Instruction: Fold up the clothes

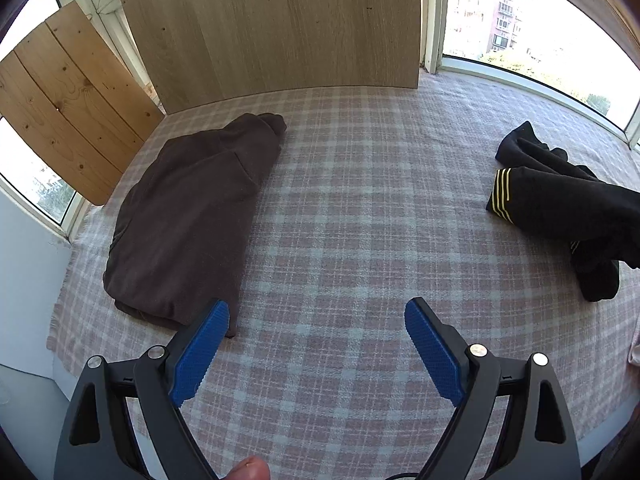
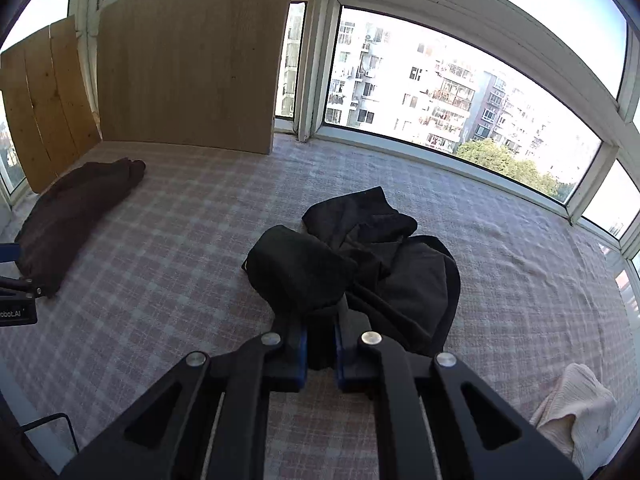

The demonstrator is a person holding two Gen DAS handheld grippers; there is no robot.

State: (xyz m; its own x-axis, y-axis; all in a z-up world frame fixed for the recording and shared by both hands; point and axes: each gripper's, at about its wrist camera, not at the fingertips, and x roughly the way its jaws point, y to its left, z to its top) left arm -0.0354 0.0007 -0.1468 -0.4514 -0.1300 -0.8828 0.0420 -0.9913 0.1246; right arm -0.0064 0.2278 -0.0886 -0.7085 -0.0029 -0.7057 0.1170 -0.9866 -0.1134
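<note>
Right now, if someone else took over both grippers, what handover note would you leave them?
Left gripper: open, empty, hovering above the plaid blanket by the near end of the brown garment.
Right gripper: shut on the black garment, pinching a near edge.
Done: brown garment lies folded at the left, near the wooden boards.
Left: black garment is crumpled in a heap; spread it flat, then fold. A cream cloth lies bunched at the right edge, untouched.
</note>
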